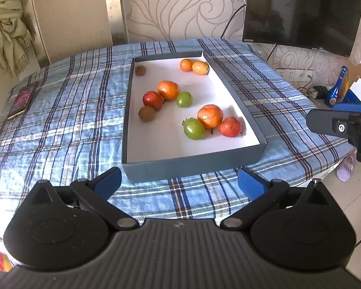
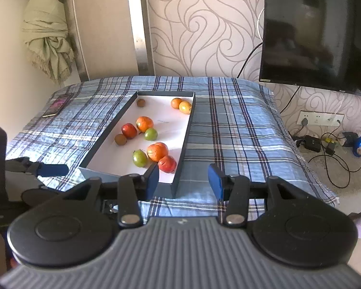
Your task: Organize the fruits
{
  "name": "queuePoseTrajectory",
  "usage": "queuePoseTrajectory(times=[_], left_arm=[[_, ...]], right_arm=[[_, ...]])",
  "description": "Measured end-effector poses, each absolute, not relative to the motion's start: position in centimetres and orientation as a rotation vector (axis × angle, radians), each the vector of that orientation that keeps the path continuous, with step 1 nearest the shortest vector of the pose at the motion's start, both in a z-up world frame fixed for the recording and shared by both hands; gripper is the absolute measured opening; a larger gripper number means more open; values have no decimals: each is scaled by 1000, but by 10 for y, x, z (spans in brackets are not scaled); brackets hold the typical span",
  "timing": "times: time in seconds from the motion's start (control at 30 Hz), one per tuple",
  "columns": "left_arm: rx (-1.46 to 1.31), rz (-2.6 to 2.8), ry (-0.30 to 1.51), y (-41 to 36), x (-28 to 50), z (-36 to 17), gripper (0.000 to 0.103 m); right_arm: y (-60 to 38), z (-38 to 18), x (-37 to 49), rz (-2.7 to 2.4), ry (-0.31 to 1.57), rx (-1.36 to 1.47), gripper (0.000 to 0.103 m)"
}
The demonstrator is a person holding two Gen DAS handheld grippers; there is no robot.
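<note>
A shallow grey box [image 1: 192, 165] with a white floor lies on the plaid table and holds several loose fruits: orange ones [image 1: 209, 116], red ones [image 1: 230, 127], green ones [image 1: 193, 128], brown kiwis [image 1: 146, 113] and two small oranges [image 1: 200, 67] at the far corner. The box also shows in the right wrist view [image 2: 184, 142], with the red fruit [image 2: 167, 164] nearest. My left gripper [image 1: 179, 181] is open and empty, just before the box's near wall. My right gripper [image 2: 183, 179] is open and empty, over the box's near right corner.
A phone [image 1: 21, 102] lies at the table's far left. A black TV [image 1: 300, 12] hangs on the wall at the right. Cables, a power strip [image 2: 320, 118] and a blue bottle [image 1: 335, 89] are on the floor right of the table. A tied curtain [image 2: 48, 38] hangs at the left.
</note>
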State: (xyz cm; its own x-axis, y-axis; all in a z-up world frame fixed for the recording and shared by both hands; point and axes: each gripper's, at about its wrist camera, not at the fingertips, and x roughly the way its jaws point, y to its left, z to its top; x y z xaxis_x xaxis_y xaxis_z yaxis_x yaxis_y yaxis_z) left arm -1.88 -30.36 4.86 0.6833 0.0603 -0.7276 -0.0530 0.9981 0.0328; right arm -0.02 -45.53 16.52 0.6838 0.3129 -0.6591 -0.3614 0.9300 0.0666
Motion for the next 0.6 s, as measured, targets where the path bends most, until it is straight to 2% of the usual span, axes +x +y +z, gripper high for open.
queuePoseTrajectory(times=[0.37,0.6], left_arm=[[9,67,828,-303,-17,46,103],[-11,61,837,-304,-16,46,98]], right_arm=[[-454,164,1,383,726,-76,48],[-453,164,2,383,722,-72,48]])
